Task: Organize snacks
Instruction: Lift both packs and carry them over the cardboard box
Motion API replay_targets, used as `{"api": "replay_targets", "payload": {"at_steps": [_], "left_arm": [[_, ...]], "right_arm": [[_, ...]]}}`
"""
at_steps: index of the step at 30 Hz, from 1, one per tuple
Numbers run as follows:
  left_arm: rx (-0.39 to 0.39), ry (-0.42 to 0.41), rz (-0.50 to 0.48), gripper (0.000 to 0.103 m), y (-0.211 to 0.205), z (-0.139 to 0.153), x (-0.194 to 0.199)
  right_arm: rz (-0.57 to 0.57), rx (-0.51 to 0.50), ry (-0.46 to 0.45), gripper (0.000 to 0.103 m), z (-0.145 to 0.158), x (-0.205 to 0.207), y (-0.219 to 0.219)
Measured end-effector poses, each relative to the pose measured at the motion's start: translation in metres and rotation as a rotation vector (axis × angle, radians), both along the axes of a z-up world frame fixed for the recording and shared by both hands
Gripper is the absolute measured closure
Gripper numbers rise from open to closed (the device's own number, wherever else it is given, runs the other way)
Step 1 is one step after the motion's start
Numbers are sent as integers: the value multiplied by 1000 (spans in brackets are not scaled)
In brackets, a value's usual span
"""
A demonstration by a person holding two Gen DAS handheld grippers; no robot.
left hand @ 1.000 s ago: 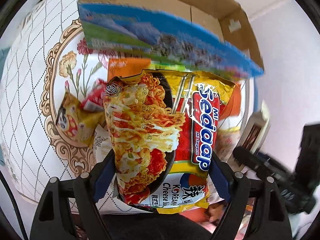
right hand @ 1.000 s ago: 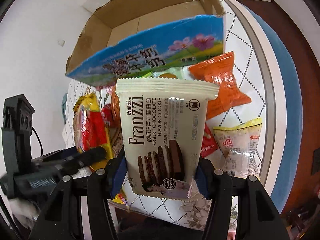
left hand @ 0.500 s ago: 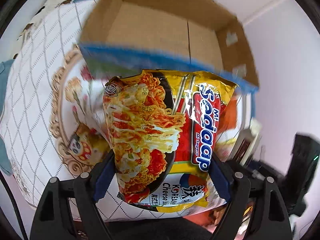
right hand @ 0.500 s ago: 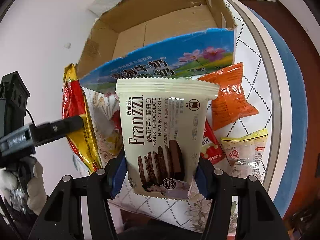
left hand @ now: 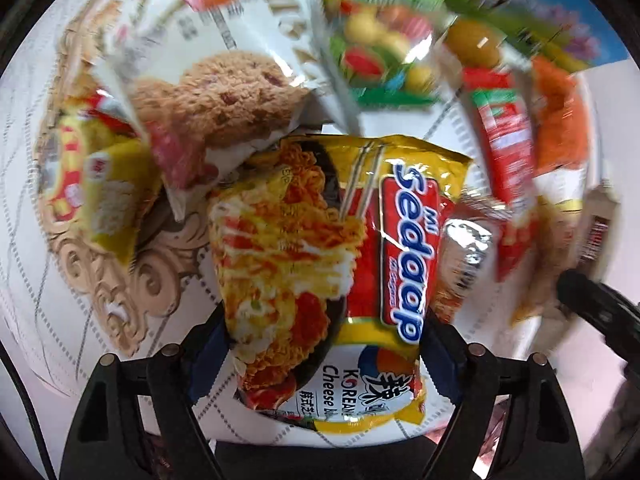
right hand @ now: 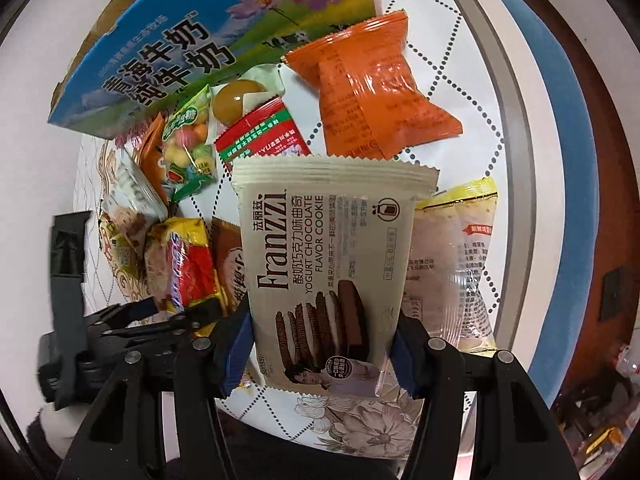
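Two grippers, both loaded. We see the left gripper clamped on a yellow Mi Sedaap Korean cheese noodle packet, blue pads pressing its two side edges, packet standing up between the fingers. Same story for the right gripper: jaws closed on a cream Franzzi yogurt chocolate cookie pack, pads on both long edges.

Both point steeply down at the round table with its diamond-pattern cloth. Left view is blurred; we make out a white cookie bag just above the noodle packet, a green candy bag beside it, and a red-and-green sachet to the right.

Right view is sharp. We note an orange snack pack lying flat above the Franzzi pack, a pale yellow-edged bag just right of it, a red-and-green sachet and a green candy bag to the upper left. Blue milk carton box sits at the far side of the pile, touching the snacks. Left gripper with the noodle packet shows at left.
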State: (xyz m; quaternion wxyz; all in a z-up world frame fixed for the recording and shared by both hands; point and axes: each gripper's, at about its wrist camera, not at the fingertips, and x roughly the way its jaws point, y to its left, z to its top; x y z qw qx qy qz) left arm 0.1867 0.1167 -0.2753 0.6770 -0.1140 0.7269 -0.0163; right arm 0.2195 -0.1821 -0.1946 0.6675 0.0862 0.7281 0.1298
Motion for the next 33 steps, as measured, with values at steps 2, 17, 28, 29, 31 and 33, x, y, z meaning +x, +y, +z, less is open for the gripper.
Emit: {"api": "replay_targets", "payload": {"at_steps": [2,17,28,29,31,33], "left_arm": [[-28,-43,-1,19,8,33,-13],[-131,-315,13,19,31,202,29],[-36,-337,-19,19,21,218,165],[-26,-327,-22,19,20,214,180],[-1,-301,-25,19,19,203,206],[6,-270,-30,19,19,188,231]], "right_arm": [[5,9,-18,42,6,-5,1],[20,196,-175,42,78,12,19],[59,196,-257,42,80,82,29],[56,189,-258,42,78,93,30],[57,175,-255,42,73,121,37],[63,143,-246,42,63,151,44]]}}
